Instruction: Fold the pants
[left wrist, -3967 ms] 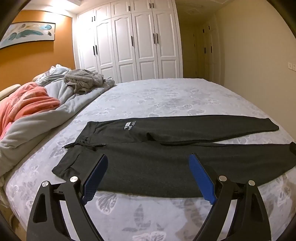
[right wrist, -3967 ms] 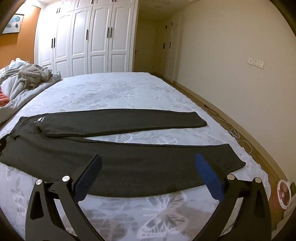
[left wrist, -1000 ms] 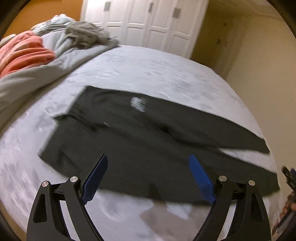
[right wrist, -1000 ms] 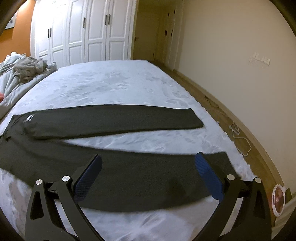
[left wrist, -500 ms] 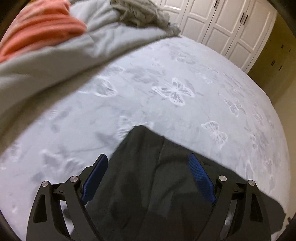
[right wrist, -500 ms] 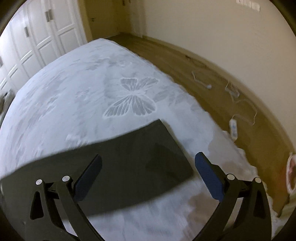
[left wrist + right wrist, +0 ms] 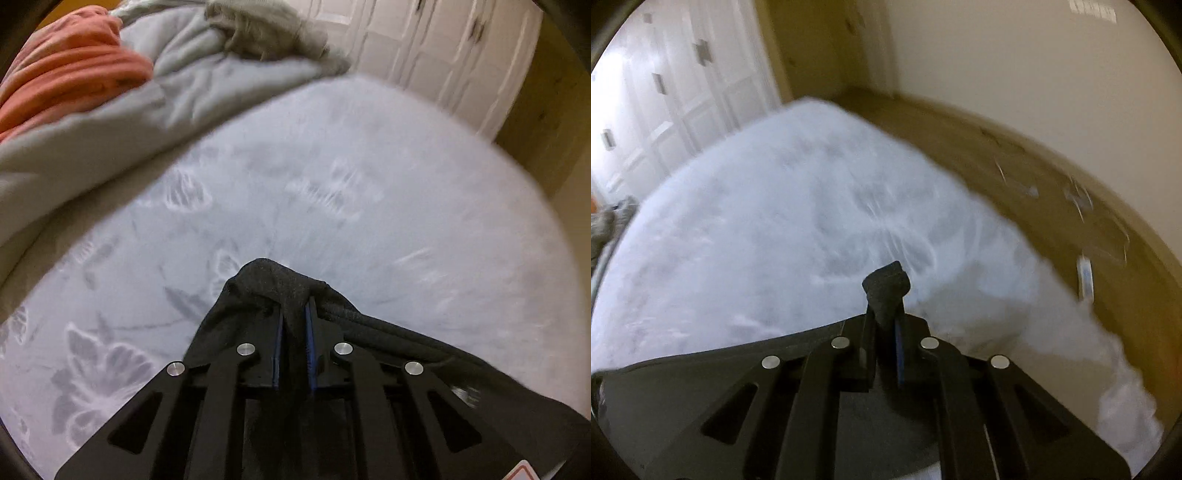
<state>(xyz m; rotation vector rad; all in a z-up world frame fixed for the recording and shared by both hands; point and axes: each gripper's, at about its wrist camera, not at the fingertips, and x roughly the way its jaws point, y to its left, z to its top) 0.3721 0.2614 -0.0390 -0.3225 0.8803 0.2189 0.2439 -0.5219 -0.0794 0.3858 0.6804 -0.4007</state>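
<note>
The dark grey pants [image 7: 266,280] lie on the butterfly-print bed sheet [image 7: 332,206]. In the left wrist view a bunched corner of the waist end rises between the blue pads, and my left gripper [image 7: 293,314] is closing its jaws on that fabric, the pads pressing it. In the right wrist view a small tuft of the far leg's cuff [image 7: 886,284] sticks up from my right gripper [image 7: 884,314], which is shut on it. More of the pants [image 7: 683,373] trails off to the left under the gripper body.
A grey duvet [image 7: 192,92], an orange blanket [image 7: 66,70] and a crumpled grey garment [image 7: 266,29] are heaped at the head of the bed. White wardrobe doors [image 7: 424,55] stand behind. Right of the bed edge, a power strip [image 7: 1084,277] and cables lie on the wooden floor.
Both grippers went from wide open over the pants to closed on the fabric: the left on the waist corner, the right on the leg cuff. The pinched cloth now bunches up.
</note>
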